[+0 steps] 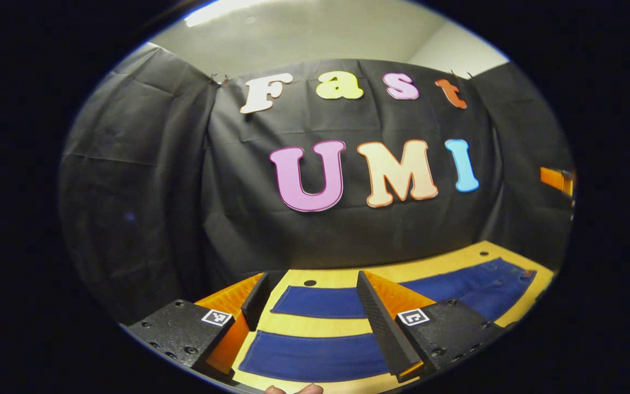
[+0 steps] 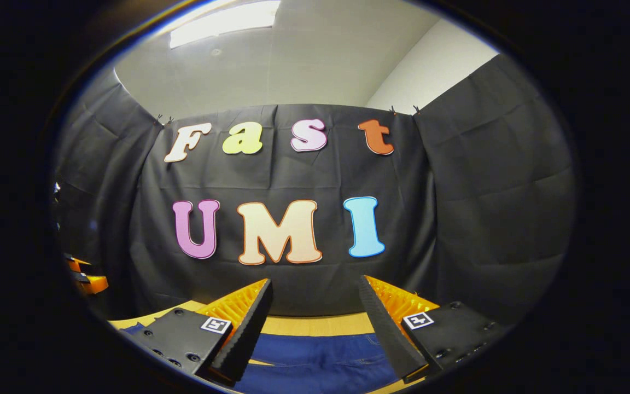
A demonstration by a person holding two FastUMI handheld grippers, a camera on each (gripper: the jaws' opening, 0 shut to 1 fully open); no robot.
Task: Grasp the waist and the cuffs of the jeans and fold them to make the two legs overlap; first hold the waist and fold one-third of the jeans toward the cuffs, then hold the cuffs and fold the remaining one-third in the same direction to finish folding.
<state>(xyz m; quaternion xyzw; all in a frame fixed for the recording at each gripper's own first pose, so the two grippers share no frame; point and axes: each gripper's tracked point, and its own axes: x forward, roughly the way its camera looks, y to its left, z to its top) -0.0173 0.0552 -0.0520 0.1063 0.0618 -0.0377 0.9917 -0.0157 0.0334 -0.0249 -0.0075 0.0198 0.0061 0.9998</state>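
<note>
Dark blue jeans (image 1: 315, 355) lie flat on a yellow wooden table (image 1: 315, 327), the two legs spread apart side by side, the waist end (image 1: 490, 284) off to the right. My left gripper (image 1: 312, 306) hovers open above the leg cuffs, with nothing between its fingers. In the right gripper view the jeans (image 2: 315, 361) spread below my right gripper (image 2: 315, 306), which stands open and empty over the waist part. The other gripper (image 2: 82, 276) shows at the far left of that view.
The black cloth wall stands close behind the table's far edge (image 2: 315, 324). A small round hole (image 1: 309, 283) marks the tabletop past the cuffs. A fingertip (image 1: 293, 389) shows at the bottom of the left gripper view.
</note>
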